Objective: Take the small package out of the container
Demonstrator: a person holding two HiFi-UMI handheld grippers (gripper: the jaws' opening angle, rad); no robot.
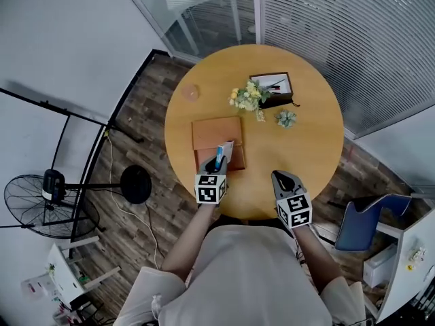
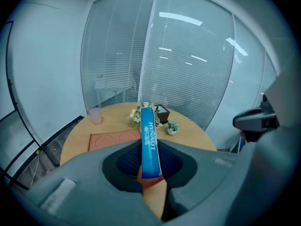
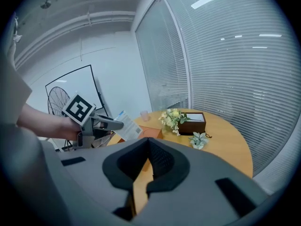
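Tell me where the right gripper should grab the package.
Grip the package by its free far end, the part sticking out beyond the left gripper, whose jaws are shut on the near end. It is flat, so set the pads on its broad faces. Probably come from the right gripper's own side, where a white face shows unobstructed.

The small package point(image 2: 150, 142) is blue with white print, the container point(image 1: 207, 133) orange-brown, the table point(image 1: 309, 163) honey-tan, the flowers point(image 1: 246, 95) yellow
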